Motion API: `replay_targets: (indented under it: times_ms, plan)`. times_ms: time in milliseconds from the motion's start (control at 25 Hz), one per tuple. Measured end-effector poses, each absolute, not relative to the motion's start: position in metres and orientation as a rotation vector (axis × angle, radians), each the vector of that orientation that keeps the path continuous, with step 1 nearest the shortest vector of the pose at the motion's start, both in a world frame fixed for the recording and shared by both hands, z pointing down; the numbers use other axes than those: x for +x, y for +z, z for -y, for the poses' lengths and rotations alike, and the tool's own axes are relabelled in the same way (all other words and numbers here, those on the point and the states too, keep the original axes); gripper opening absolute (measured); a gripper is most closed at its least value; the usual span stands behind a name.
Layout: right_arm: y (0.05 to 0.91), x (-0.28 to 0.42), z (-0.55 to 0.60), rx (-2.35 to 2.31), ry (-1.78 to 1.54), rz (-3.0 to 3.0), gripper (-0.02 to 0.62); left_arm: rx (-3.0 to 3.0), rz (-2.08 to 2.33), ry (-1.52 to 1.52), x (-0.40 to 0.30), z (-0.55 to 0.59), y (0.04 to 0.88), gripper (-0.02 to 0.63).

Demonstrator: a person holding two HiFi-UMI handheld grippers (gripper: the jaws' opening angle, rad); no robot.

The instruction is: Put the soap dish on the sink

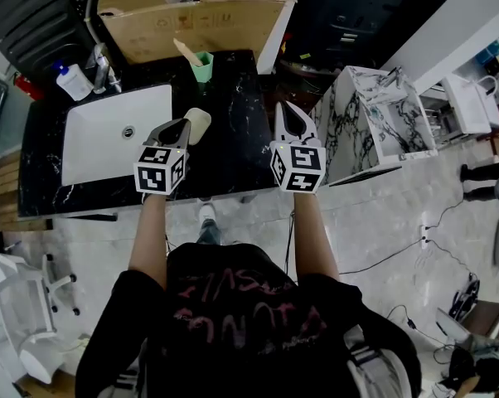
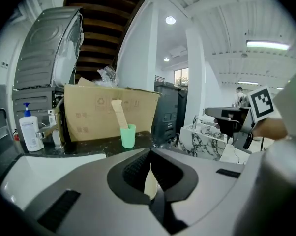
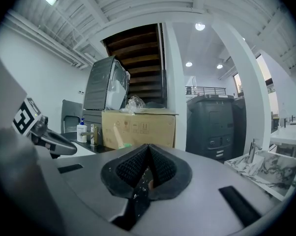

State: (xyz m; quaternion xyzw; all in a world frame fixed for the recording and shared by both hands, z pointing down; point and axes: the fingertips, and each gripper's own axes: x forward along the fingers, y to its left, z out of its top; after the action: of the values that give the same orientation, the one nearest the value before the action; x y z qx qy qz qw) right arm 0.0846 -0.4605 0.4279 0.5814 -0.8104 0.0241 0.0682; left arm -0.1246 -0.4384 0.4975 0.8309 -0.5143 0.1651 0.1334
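The cream soap dish [image 1: 198, 123] is held in my left gripper [image 1: 181, 128], above the black marble counter [image 1: 233, 152] just right of the white sink basin [image 1: 100, 127]. In the left gripper view a cream strip of the dish [image 2: 150, 183] shows pinched between the jaws of the left gripper [image 2: 149, 154], which is shut on it. My right gripper [image 1: 283, 108] hovers over the counter's right part, about a hand's width from the dish. In its own view the right gripper [image 3: 148, 149] is shut with nothing held.
A green cup [image 1: 201, 65] with a pale stick stands at the counter's back. A soap bottle [image 1: 70, 81] and faucet [image 1: 103, 66] stand behind the basin. A cardboard box [image 1: 196, 15] lies beyond. A white marble cabinet [image 1: 374, 123] stands to the right.
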Motion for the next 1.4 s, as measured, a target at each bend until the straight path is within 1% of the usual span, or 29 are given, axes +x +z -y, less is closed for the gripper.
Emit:
replay_targets:
  times_ms: [760,1400]
  plan:
    - [0.414,0.085,0.423,1.72,0.045,2.482,0.014,2.556,1.761,0.277,-0.132,0.406,0.379,0.015]
    - [0.407,0.089,0.391,1.713,0.022,2.511,0.014,2.558,1.809,0.235,-0.131,0.371,0.366,0.015]
